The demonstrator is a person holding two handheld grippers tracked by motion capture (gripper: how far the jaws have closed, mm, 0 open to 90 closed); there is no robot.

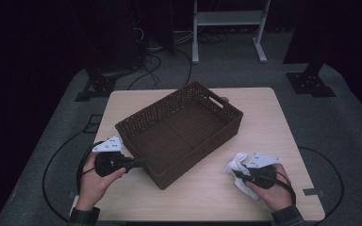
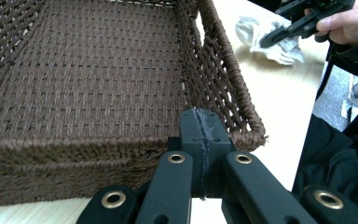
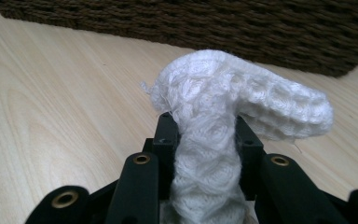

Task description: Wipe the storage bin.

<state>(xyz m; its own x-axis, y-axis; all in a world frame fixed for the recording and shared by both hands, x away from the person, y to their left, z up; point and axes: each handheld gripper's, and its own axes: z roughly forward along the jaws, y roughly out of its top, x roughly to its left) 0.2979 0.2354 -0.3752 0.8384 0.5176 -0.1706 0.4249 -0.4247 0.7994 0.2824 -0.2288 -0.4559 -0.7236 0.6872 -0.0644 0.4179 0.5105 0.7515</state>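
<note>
Wooden table (image 1: 264,117): white cloth (image 3: 223,107) pinched in right claw (image 3: 204,126).

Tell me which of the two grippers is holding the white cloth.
The right gripper: its jaws pinch the white cloth. The left gripper is shut against the basket rim instead.

No readable text, label or number anywhere

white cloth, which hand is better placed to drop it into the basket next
Right. The right gripper is already clamped on the white cloth, just beside the woven basket. The left gripper is shut at the basket's near corner, apparently pinching its rim.
</note>
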